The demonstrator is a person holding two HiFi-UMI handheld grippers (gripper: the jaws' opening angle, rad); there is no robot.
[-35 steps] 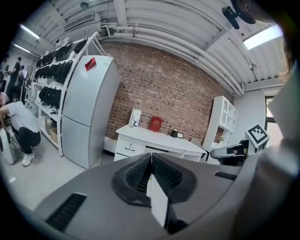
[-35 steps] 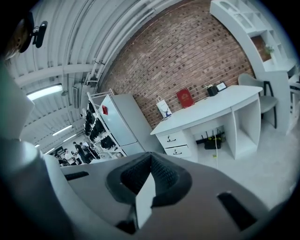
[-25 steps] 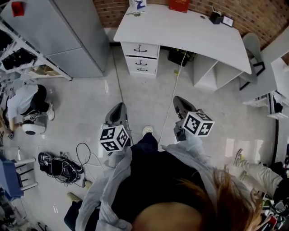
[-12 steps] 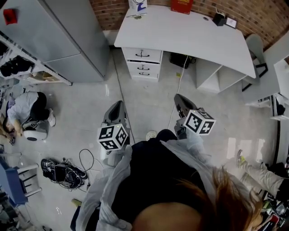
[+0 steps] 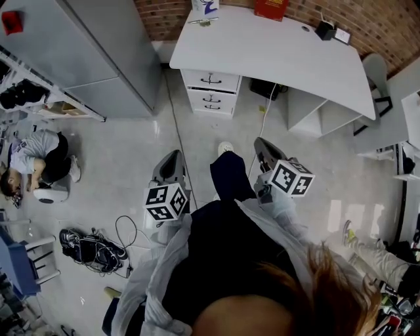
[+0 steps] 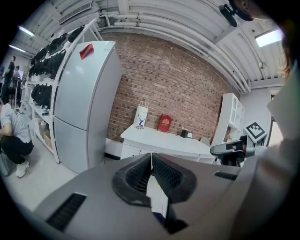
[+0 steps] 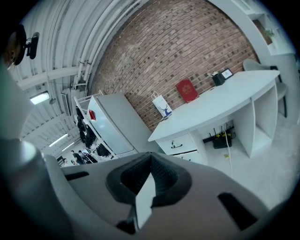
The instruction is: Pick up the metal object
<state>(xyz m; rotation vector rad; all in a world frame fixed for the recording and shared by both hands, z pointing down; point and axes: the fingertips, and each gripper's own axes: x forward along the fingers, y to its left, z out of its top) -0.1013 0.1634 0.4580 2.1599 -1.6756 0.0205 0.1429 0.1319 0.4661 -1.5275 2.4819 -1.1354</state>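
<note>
White desk [image 5: 269, 49], red-brown brick wall [image 5: 371, 20], grey left gripper [image 6: 151, 157].

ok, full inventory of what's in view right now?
desk: one, white, against the brick wall, drawers at its left
fridge: one, grey, left of the desk
paper bag: one, white, desk's back edge
box: one, red, right of the bag
cable bundle: one, black, floor at left
crouching person: one, light top, far left
shoe: one, white, floor between the grippers
left gripper: one, grey, shut, empty
right gripper: one, grey, shut, empty
</note>
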